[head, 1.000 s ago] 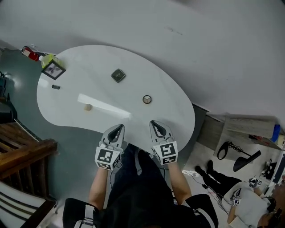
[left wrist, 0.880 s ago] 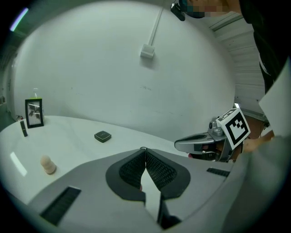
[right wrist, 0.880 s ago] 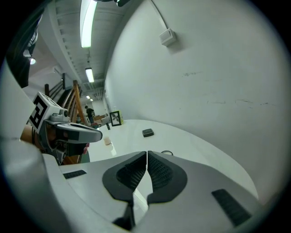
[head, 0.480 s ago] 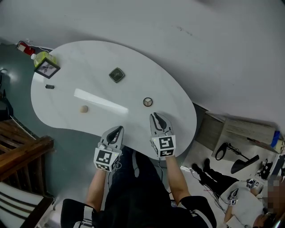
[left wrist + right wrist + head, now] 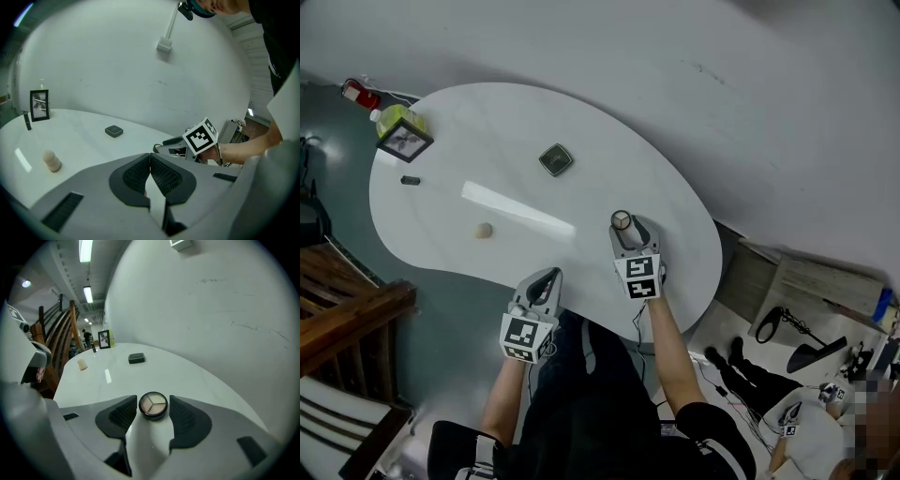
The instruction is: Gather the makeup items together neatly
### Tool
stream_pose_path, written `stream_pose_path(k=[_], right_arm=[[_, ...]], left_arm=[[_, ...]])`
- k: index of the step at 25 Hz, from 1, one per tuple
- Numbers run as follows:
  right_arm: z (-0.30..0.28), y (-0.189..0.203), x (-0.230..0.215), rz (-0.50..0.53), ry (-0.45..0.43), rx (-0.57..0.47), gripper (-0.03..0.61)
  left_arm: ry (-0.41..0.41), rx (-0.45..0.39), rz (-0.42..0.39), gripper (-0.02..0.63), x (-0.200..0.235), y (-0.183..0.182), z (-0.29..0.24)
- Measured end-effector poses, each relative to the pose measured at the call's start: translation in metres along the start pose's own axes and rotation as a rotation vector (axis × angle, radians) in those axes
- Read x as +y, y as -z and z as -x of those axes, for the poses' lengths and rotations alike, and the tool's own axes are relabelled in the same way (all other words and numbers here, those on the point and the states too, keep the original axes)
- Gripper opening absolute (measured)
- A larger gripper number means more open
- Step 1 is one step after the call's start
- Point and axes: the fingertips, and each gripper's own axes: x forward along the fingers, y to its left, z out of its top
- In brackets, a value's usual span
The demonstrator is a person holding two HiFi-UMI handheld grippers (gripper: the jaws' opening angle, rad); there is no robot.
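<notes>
On the white kidney-shaped worktop point(image 5: 516, 112), seen from the person's edge at 6 o'clock:

1. Round three-pan eyeshadow compact point(image 5: 621, 219), at 4 o'clock. It sits flat on the surface between the jaws of the right gripper point(image 5: 153, 408). Those jaws have just been opening and now stand apart, with a sliver of gap on each side and no pad pressing. Probably placed this way to straddle the compact before closing on it.
2. Left gripper point(image 5: 150, 161), at the 6 o'clock rim. Its jaws are together on nothing; it looks parked out of the way.
3. Square dark compact point(image 5: 554, 159), just toward 1 o'clock of centre, lid down, well apart from item 1.
4. Beige makeup sponge point(image 5: 484, 230), at 8 o'clock, standing alone.
5. Small dark stick point(image 5: 411, 180), at 9 o'clock; its type cannot be told.
6. Photo frame point(image 5: 404, 140) and yellow-green bottle point(image 5: 394, 116), at 10 o'clock, touching or nearly so.

Writing: none readable. The gripper cubes carry only black-and-white square markers.

The makeup is still scattered, so the gathering looks barely begun.
</notes>
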Motion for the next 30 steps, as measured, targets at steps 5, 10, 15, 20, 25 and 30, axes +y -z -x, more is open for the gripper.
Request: stream_pose_path(k=[5,10,15,20,25,30], right_arm=[[-0.013,0.008,-0.001,0.019,0.017,0.040,0.222],[-0.019,0.005,0.001,0.046,0.007,0.048,0.222],[-0.013,-0.002,0.008,0.039,-0.015,0.014,0.221],[-0.001,-0.012,0.034,0.063,-0.055,-0.016,0.221],[0.009,-0.003,0.064,0.121,-0.103,0.008,0.221],[0.012,0.012,0.081,0.133,-0.143,0.032,0.221]], left_arm=[[-0.006,0.008,0.012,0.020,0.005,0.003,0.000],[-0.010,0.005,0.018,0.020,0.010,0.003,-0.001],[-0.018,-0.001,0.025,0.020,0.013,0.004,0.002],[-0.035,-0.002,0.033,0.020,0.015,0.009,0.008],[-0.055,-0.006,0.040,0.020,0.016,0.013,0.015],[-0.074,-0.012,0.054,0.020,0.017,0.019,0.021]])
